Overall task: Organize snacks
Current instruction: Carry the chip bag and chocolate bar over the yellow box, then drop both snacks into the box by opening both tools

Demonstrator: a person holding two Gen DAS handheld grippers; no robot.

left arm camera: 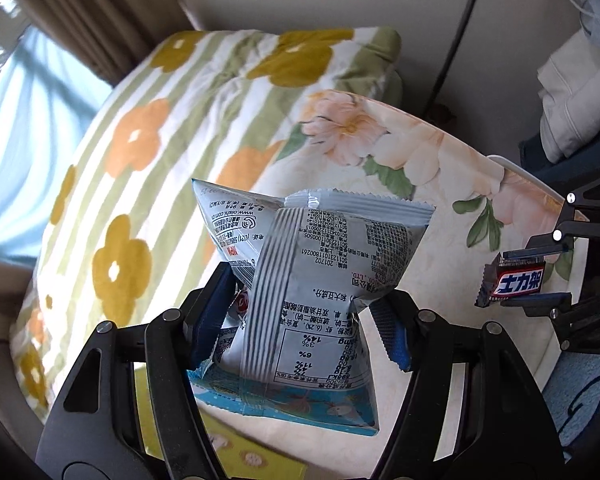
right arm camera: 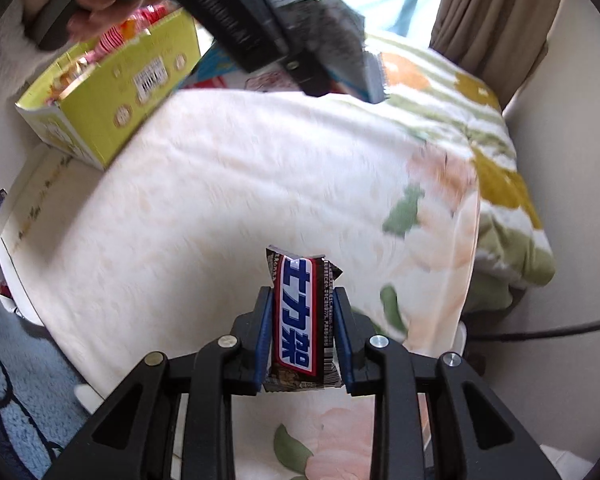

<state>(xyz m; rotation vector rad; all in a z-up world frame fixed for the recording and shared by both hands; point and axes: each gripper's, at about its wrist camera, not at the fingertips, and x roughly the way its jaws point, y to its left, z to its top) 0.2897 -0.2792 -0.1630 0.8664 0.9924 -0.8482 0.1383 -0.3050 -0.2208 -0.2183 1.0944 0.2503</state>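
Note:
My left gripper (left arm camera: 304, 292) is shut on a light blue snack bag (left arm camera: 308, 280), printed back side facing me, held above the floral table (left arm camera: 440, 168). My right gripper (right arm camera: 302, 296) is shut on a dark chocolate bar (right arm camera: 298, 320) with a blue and white label, held upright over the table (right arm camera: 228, 200). The right gripper with the bar also shows in the left wrist view (left arm camera: 520, 280), at the right edge. The left gripper with its bag shows at the top of the right wrist view (right arm camera: 332, 60), blurred.
A yellow-green cardboard box (right arm camera: 112, 92) with snacks inside stands at the table's far left. A flowered striped blanket (left arm camera: 160, 140) lies beyond the table. Curtains (left arm camera: 92, 20) and a window are behind. A blue rug (right arm camera: 16, 360) covers the floor.

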